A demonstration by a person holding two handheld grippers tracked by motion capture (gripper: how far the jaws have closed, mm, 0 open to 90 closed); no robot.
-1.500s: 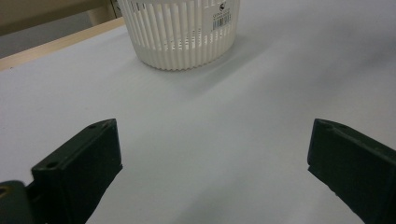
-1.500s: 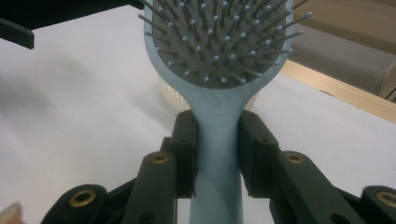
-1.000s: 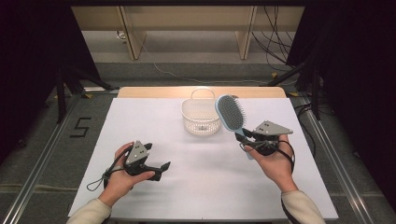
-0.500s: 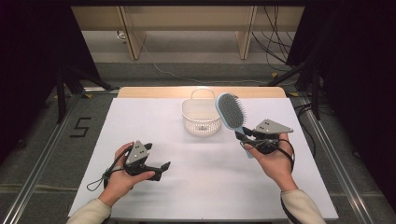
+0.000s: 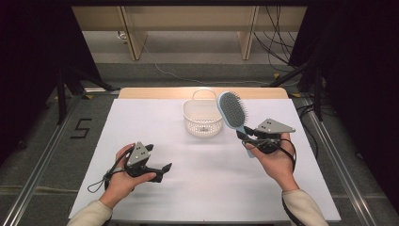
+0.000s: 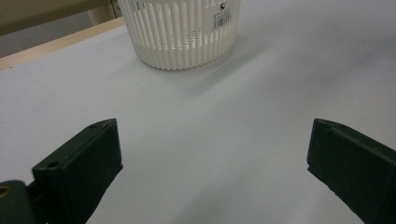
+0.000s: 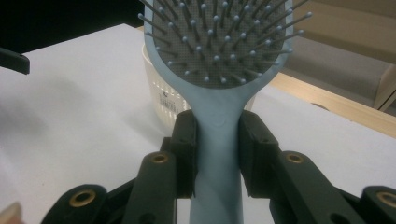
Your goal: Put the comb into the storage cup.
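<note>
Right gripper view, nearest first: the right hand-held gripper (image 7: 215, 154) is clenched on the pale blue handle of the hairbrush (image 7: 219, 60), its two black jaws pressing the neck just below the paddle, one on each side. The brush looks like a light, rigid plastic thing; the smooth handle could twist or slide between the pads, so the narrow neck, where the handle widens into the head, seems the soundest place to grip, and the thin ball-tipped bristles are best left untouched. Taking the white slatted basket (image 5: 203, 117) as landmark, the brush head stands raised and tilted just to the right of its rim, bristles facing the person, not yet over the opening. The basket itself appears light and could easily be nudged along the white table (image 5: 155, 117). Nearer the person and left of the basket, the left hand-held gripper (image 5: 164, 170) rests low on the table, jaws wide apart and grasping nothing.
</note>
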